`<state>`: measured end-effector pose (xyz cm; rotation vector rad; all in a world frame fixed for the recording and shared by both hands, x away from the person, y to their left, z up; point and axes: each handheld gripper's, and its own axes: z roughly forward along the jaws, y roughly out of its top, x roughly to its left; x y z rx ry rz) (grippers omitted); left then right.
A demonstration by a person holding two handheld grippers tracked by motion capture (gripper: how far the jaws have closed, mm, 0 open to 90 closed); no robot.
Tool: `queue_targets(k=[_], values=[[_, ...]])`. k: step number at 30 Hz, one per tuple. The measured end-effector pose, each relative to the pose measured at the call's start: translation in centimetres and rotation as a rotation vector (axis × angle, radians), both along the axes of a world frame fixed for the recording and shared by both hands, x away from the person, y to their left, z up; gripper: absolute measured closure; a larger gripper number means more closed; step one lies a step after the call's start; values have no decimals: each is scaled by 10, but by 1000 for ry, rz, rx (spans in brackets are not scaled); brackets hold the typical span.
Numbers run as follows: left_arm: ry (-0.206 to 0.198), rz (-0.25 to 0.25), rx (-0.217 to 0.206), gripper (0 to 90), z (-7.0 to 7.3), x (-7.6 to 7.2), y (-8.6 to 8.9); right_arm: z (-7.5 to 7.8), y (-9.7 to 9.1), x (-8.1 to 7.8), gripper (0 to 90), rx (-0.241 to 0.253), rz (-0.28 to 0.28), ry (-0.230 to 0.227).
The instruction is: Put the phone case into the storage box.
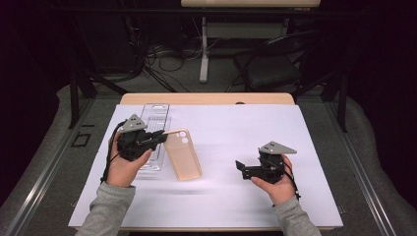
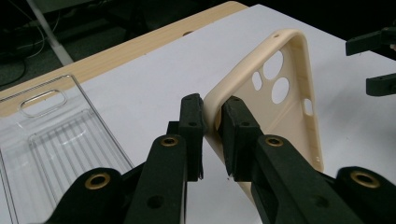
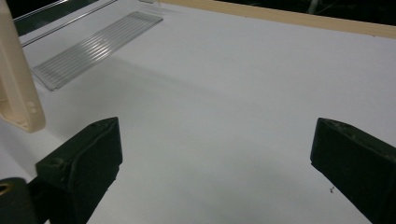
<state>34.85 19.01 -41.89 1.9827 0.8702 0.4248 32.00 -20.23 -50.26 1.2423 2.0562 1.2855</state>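
Phone case [image 1: 183, 154] — long axis near-far, corner pinched by left gripper [image 1: 158, 137]; right gripper [image 1: 239, 168] spread, empty, well right.

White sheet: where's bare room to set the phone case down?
Free: the white sheet between the beige phone case and the right gripper, plus the far strip toward the wooden edge. Crowded: the left side, where the left gripper clamps the case's rim beside the clear plastic tray.

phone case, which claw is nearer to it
Left. The left claw is clamped on the phone case rim; the right claw stands open, apart from it, off to its right in the high view.
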Motion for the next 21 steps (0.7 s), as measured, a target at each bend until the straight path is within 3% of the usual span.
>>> queue_targets(k=[16,21], values=[[-3,-14,20,795,3,4,-7,-6,-24,-8,0,13,-43,-15],[-27,-16,50,795,7,8,-10,-6,-28,-9,0,9,-49,-16]])
